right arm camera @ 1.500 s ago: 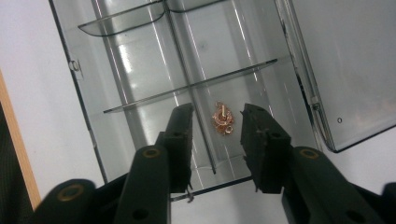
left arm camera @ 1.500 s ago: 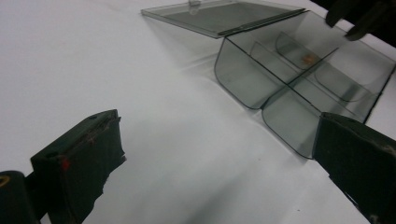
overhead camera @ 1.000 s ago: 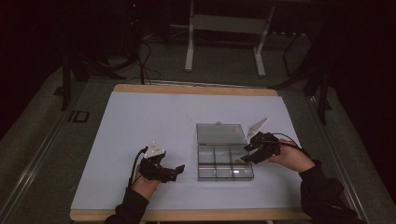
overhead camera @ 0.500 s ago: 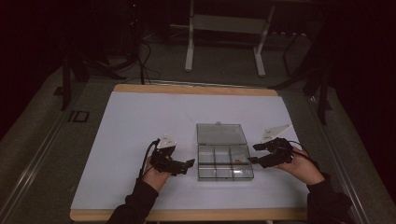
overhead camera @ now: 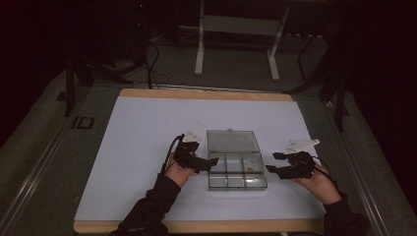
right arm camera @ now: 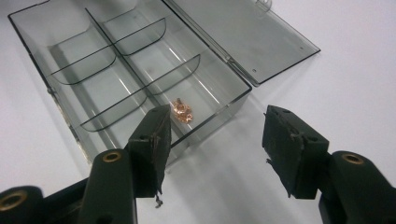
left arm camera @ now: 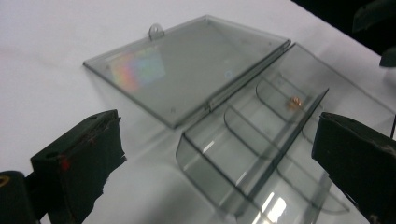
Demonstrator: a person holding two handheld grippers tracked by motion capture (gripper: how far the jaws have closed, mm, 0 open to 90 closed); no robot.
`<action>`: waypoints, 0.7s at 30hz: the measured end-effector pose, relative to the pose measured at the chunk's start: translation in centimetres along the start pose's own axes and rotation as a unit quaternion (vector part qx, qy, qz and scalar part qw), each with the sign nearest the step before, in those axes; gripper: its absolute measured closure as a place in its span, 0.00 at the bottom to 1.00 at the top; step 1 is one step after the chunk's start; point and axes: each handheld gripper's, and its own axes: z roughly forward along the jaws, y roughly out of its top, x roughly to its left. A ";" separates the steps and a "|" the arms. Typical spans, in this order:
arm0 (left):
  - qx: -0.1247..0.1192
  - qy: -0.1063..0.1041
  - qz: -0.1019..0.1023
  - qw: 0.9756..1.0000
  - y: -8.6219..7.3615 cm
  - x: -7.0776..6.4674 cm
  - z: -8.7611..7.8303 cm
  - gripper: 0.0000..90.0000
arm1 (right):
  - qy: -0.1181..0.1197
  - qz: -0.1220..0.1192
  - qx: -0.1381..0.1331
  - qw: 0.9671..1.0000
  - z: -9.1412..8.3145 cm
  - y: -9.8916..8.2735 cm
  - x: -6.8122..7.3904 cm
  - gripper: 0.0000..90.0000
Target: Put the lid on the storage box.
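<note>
We locate the clear compartment box (overhead camera: 237, 172) just below the centre of the high view, resting on the white table sheet (overhead camera: 147, 128) with its hinged lid (overhead camera: 232, 141) folded flat on the sheet behind it. In the right gripper view the box occupies the upper left of the frame, its curved dividers forming several compartments, and a small copper-coloured piece (right arm camera: 181, 111) lies in the corner compartment nearest that gripper's jaws. We see the same copper piece (left arm camera: 295, 101) at the right of centre in the left gripper view, in a compartment on the far side of the long central divider. The left gripper (overhead camera: 212, 164) sits at the box's left edge in the high view; we cannot tell whether it touches the wall. Its jaws stand widely spread, with the near corner of the box between them and no pad pressing on it. The right gripper (overhead camera: 272, 162) lies just beside the box's right wall, apart from it. Its jaws have just been opening and stand spread with only bare sheet between them. Around the sheet we note the wooden table edge (overhead camera: 206, 94) at the upper middle of the high view and a metal stand (overhead camera: 236, 44) on the dark floor beyond it.
</note>
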 end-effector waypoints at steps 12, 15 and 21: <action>-0.012 0.005 0.002 1.000 3.4 1.0 1.0 0.03 | -0.029 -0.001 -0.017 0.999 -0.1 0.1 0.2 0.42; -0.008 0.007 -0.006 1.000 4.0 1.5 1.7 0.03 | -0.035 -0.002 -0.021 0.999 -0.2 0.2 0.2 0.42; 0.008 0.022 -0.023 0.999 4.5 2.2 3.4 0.03 | -0.039 0.001 -0.016 0.999 0.0 0.0 0.3 0.42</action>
